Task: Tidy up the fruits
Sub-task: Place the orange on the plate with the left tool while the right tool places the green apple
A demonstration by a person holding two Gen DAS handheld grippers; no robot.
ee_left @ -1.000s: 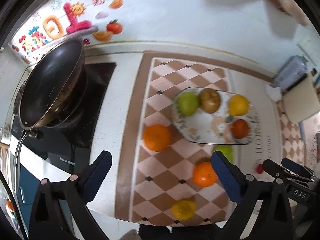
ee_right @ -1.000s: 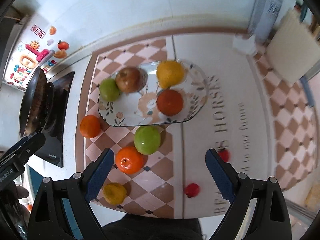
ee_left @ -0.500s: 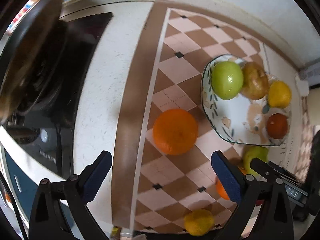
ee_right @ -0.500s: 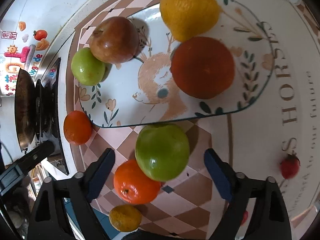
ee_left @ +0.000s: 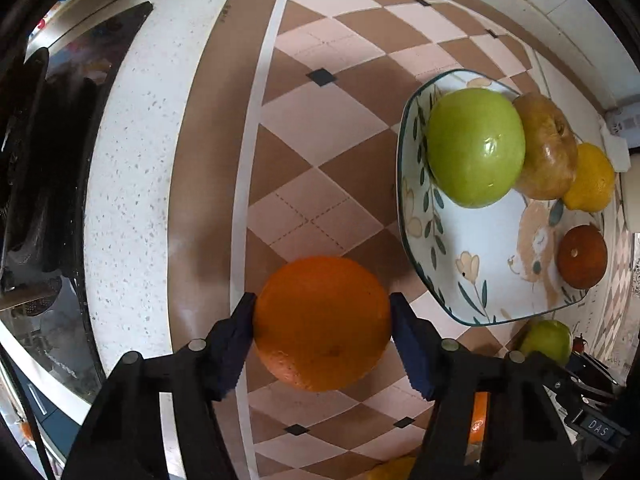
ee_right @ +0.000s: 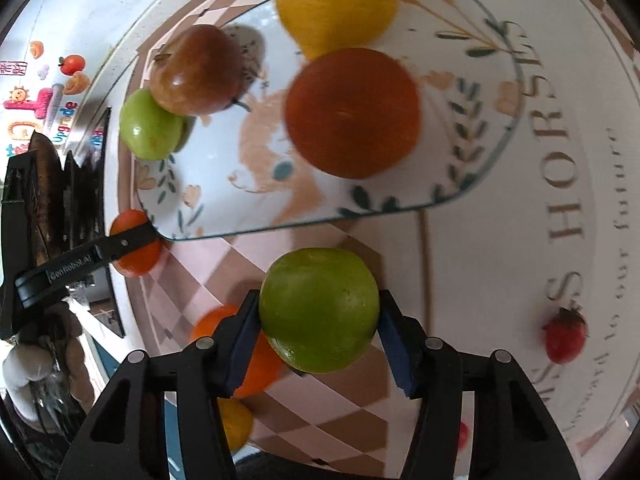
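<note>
- While both grippers clamp fruit on the checked mat beside the plate (ee_left: 412, 240), the left gripper (ee_left: 322, 326) has its pads pressed against an orange (ee_left: 322, 322) and the right gripper (ee_right: 318, 320) against a green apple (ee_right: 319, 309).
- Round, smooth skins could roll out of the pads when lifted.
- A rushed drop might knock the fruit already on the plate over its low rim.
- Neither fruit has a clear long axis; I cannot tell where the apple's stem points.
</note>
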